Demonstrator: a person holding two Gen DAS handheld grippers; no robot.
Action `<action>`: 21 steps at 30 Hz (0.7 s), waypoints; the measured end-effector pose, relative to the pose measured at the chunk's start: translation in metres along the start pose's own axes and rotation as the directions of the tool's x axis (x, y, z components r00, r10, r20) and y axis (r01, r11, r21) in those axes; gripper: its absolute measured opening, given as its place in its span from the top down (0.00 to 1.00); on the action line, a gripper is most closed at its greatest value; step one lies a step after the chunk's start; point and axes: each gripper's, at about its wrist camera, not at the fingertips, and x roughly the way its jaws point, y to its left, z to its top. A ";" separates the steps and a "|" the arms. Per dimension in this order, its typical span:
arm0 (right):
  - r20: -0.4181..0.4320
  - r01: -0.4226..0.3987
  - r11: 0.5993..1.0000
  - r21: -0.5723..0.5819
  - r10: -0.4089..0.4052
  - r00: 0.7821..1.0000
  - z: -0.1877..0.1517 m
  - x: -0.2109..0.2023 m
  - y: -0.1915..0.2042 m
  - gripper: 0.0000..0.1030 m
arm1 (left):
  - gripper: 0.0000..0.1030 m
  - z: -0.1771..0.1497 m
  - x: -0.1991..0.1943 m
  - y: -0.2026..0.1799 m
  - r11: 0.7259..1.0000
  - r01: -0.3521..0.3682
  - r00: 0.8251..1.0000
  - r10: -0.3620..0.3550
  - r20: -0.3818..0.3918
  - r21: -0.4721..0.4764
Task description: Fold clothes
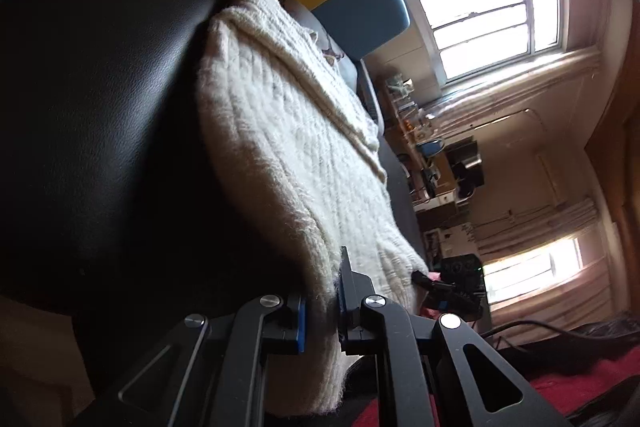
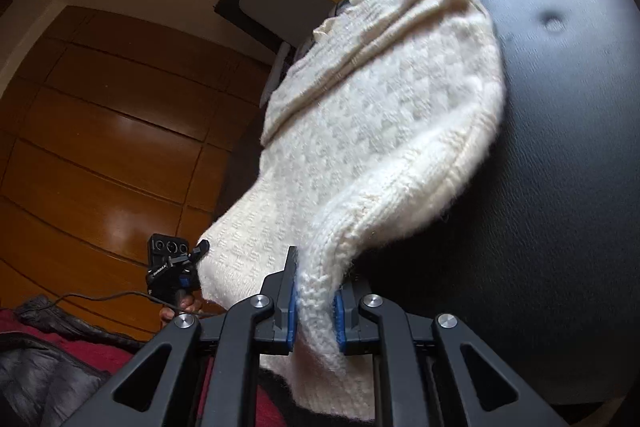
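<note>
We have the cream knitted sweater (image 2: 384, 115) draped over the black leather seat (image 2: 560, 187), and both our grippers are clamped on its lower edge. The left gripper (image 1: 322, 311) pinches the hem between its blue pads, jaws drawn close with a thick band of knit between them. The right gripper (image 2: 314, 311) does the same at the other corner, closed on the ribbed edge with wool bulging between the pads. In the right wrist view we can also see the left gripper holding its far corner, so the hem hangs stretched between our two holds.

We judge this sweater to be soft, bulky and fairly heavy for a garment. The chunky, fuzzy knit should give good friction, so slipping seems unlikely, but it will stretch and sag under its own weight if we pull hard. The ribbed hem is the firmest part, so holding at its two corners looks sensible. We would keep the tension even between both holds, since loose loops could snag on the pads.
</note>
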 end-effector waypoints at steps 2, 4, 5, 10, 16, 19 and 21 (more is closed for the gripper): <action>0.034 -0.027 1.000 -0.008 0.027 0.999 0.022 0.000 0.007 0.88 | 0.89 0.017 -0.001 -0.009 0.999 0.050 0.998 -0.050 0.029 -0.001; 0.066 -0.048 0.998 -0.029 0.049 0.997 0.051 0.001 0.012 0.88 | 0.89 0.039 0.000 -0.020 0.995 0.098 0.993 -0.099 0.059 0.015; 0.082 -0.052 0.998 -0.043 0.055 0.995 0.069 0.003 0.014 0.88 | 0.89 0.054 0.002 -0.025 0.993 0.118 0.990 -0.120 0.075 0.027; 0.162 -0.018 0.997 -0.071 0.030 0.986 0.180 0.023 0.010 0.88 | 0.89 0.149 0.021 -0.043 0.978 0.197 0.965 -0.206 0.161 0.069; 0.174 -0.005 0.960 0.278 -0.046 0.984 0.269 0.068 -0.089 0.70 | 0.86 0.266 0.107 0.003 0.986 0.095 0.981 -0.068 0.184 -0.140; 0.191 -0.067 0.947 0.314 0.006 0.982 0.269 0.075 -0.109 0.70 | 0.85 0.283 0.143 0.054 0.939 0.052 0.991 -0.005 0.137 -0.340; 0.204 -0.073 0.959 0.274 0.017 0.979 0.266 0.071 -0.107 0.70 | 0.84 0.283 0.144 0.066 0.929 0.071 0.990 -0.020 0.143 -0.362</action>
